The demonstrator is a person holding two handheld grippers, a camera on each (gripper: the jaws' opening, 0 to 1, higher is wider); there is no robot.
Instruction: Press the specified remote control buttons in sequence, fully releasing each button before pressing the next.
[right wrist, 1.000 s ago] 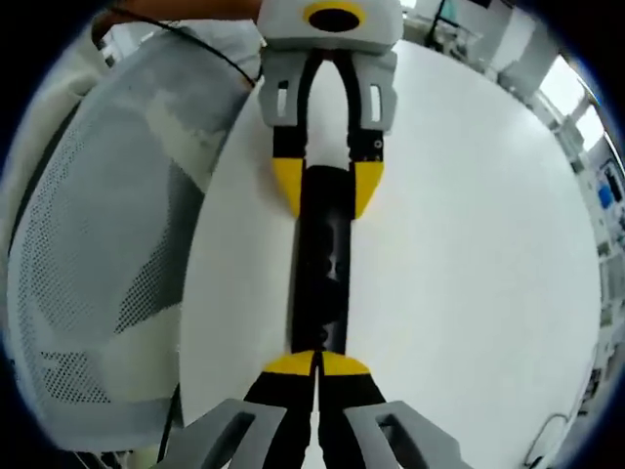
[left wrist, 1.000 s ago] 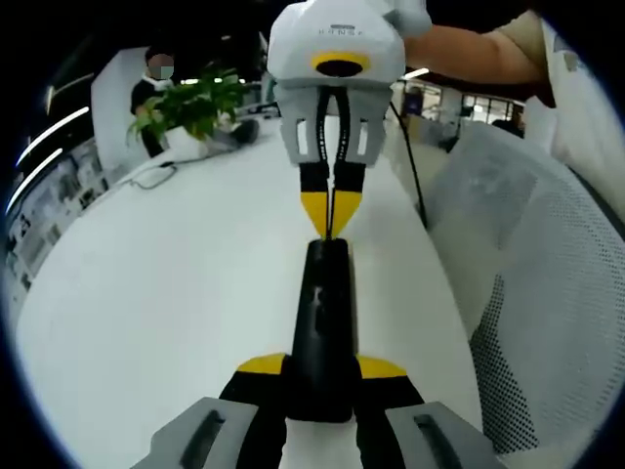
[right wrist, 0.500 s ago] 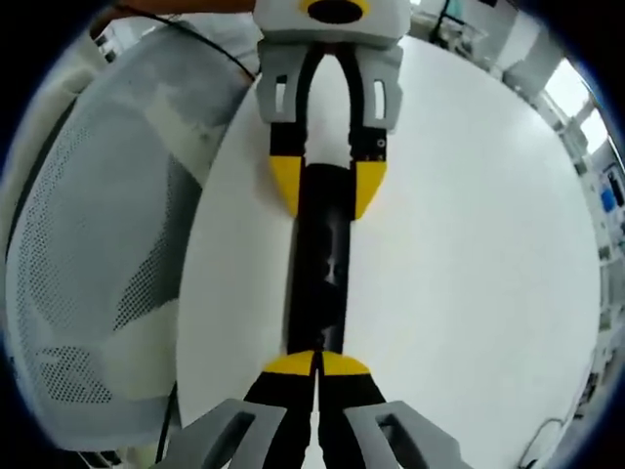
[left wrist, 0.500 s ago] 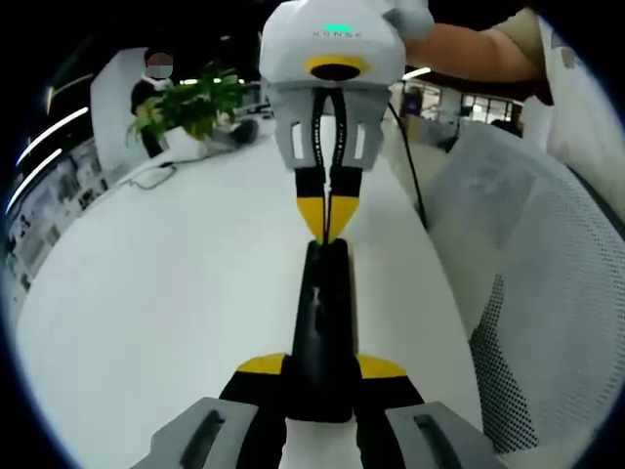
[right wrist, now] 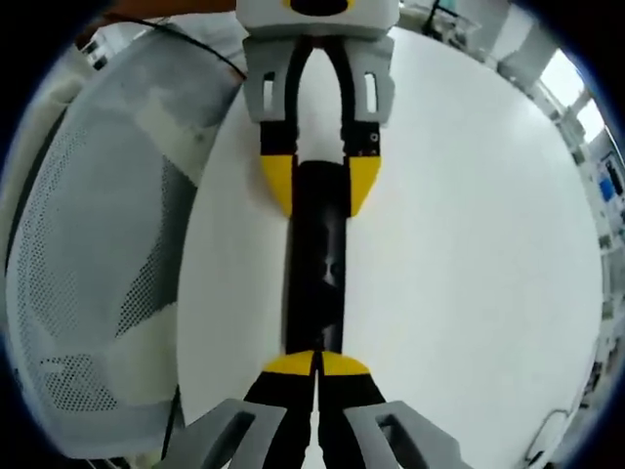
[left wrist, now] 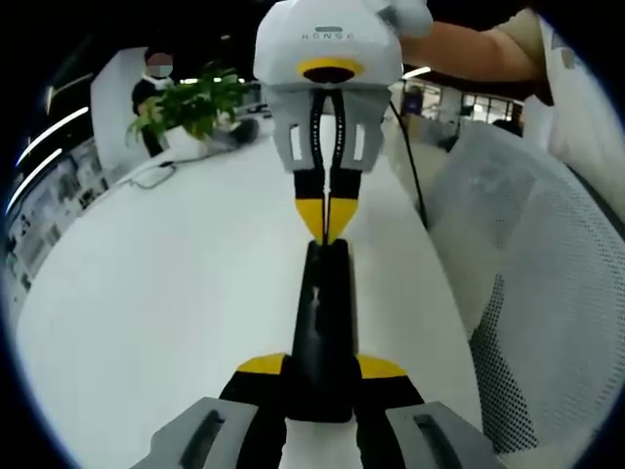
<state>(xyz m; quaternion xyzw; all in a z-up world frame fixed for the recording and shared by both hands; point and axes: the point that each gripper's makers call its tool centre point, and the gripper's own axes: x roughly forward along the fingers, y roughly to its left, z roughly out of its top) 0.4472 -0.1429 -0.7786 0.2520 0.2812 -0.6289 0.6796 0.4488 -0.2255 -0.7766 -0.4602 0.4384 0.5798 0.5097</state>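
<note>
A long black remote control [left wrist: 325,303] lies lengthwise on the white table [left wrist: 156,283]. My left gripper [left wrist: 321,366] is shut on its near end, one yellow tip on each side. From the top of the left gripper view comes my right gripper [left wrist: 327,223], its yellow tips shut together and resting at the remote's far end. In the right gripper view, the right gripper [right wrist: 314,364] stands shut at the near end of the remote [right wrist: 317,264]. The left gripper [right wrist: 320,184] clamps the far end there.
A white mesh chair back [left wrist: 547,293] stands close along the table's edge [right wrist: 88,254]. A black cable [left wrist: 410,166] runs past it. At the far end of the table are a green plant [left wrist: 190,103] and a person. A bare forearm [left wrist: 469,49] holds the right gripper.
The right gripper has shifted a little: in its own view the remote and the left gripper sit slightly further off and to the left. The left gripper keeps its hold.
</note>
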